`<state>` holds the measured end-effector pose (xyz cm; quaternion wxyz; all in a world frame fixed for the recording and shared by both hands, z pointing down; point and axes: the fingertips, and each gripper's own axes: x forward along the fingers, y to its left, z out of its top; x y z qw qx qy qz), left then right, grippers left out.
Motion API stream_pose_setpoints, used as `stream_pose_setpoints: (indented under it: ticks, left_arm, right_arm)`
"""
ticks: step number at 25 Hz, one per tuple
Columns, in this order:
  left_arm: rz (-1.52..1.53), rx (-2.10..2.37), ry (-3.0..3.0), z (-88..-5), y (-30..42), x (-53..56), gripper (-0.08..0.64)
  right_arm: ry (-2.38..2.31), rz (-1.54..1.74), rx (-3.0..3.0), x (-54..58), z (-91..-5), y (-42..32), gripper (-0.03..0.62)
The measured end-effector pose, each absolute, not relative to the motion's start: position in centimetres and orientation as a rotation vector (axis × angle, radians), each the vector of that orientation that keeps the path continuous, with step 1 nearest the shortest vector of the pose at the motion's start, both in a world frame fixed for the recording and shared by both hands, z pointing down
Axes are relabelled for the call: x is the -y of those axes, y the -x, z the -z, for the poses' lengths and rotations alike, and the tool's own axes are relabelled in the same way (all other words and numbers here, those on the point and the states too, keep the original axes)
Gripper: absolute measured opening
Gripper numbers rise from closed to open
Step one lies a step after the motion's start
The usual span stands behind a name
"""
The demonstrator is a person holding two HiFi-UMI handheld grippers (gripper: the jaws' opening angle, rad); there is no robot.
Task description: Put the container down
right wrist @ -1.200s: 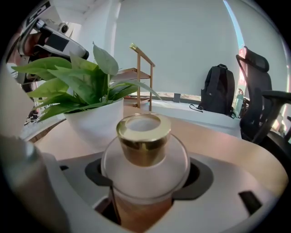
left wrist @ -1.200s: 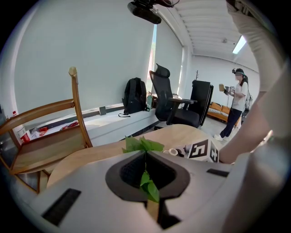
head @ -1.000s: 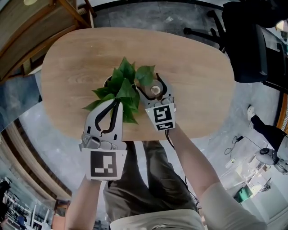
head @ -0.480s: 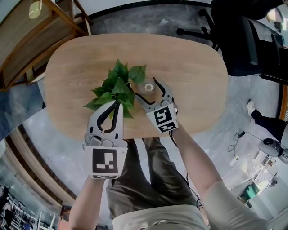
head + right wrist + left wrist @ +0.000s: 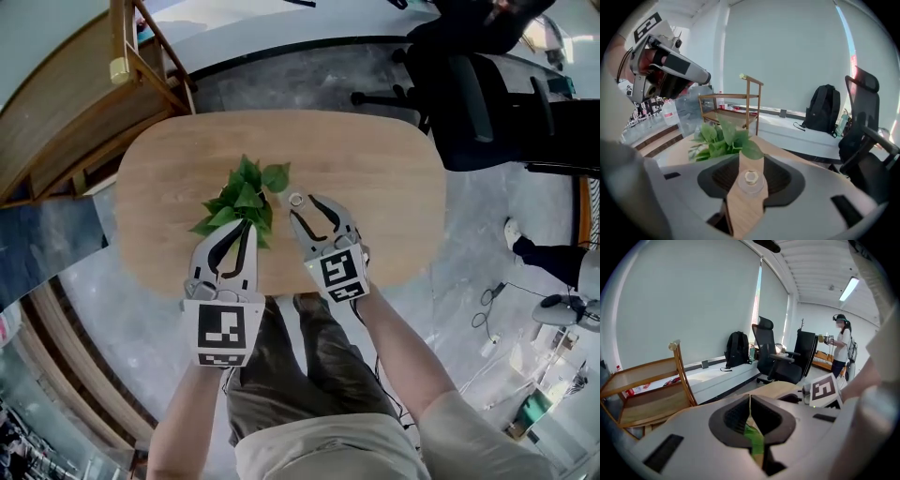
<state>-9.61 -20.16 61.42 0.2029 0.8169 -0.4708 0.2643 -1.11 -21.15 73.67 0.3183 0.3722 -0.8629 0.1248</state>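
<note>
The container (image 5: 296, 200) is a small clear bottle with a pale cap, standing upright on the oval wooden table (image 5: 375, 187). My right gripper (image 5: 307, 208) sits just behind it, its jaws apart and closing; neither pad touches it. In the right gripper view the container (image 5: 750, 179) shows through the gap of the right gripper (image 5: 751, 159). A leafy green plant (image 5: 242, 199) stands to the container's left. My left gripper (image 5: 246, 228) hovers over the plant's near side, shut with nothing clamped; a green leaf (image 5: 754, 442) shows below the left gripper (image 5: 750, 397).
A wooden shelf rack (image 5: 94, 122) stands off the table's far left. Black office chairs (image 5: 478, 84) are at the far right, and a backpack (image 5: 825, 112) rests on a low ledge. A person (image 5: 841, 348) stands far across the room.
The right gripper was around the container; it has let go and drawn back toward me, leaving the container on the table. The head view has pulled back, and the left gripper stayed shut.
</note>
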Motion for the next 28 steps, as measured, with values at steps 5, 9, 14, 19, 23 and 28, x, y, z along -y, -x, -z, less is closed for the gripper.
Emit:
stream_pose_setpoints:
  ticks: [5,9,14,19,23,28]
  left_arm:
    - [-0.732,1.328,-2.294,-57.2,9.6,20.5,0.011]
    - [-0.720,1.340,-2.325,-53.8,9.3,20.7,0.011]
    - [-0.725,1.343,-2.351,-50.0,9.5,20.2,0.011]
    - [-0.714,1.380,-2.379,-45.3,10.2,20.1,0.011]
    - [-0.704,1.435,-2.406,-40.9,11.4,20.0,0.009]
    - [-0.648,1.483,-2.442,-35.0,12.2,20.0,0.011]
  right_arm:
    - [-1.010,-0.298,2.278,20.7,-67.1,0.5,0.126]
    - [-1.043,-0.268,2.308,20.9,-61.2,0.4,0.104]
    - [-1.110,-0.286,2.354,21.2,-53.7,0.7,0.061]
    - [-1.167,-0.301,2.388,21.9,-46.2,0.5,0.041]
    - [-1.193,-0.305,2.422,21.7,-40.4,0.3,0.020]
    - [-1.184,-0.291,2.501,20.8,-33.3,0.7,0.002]
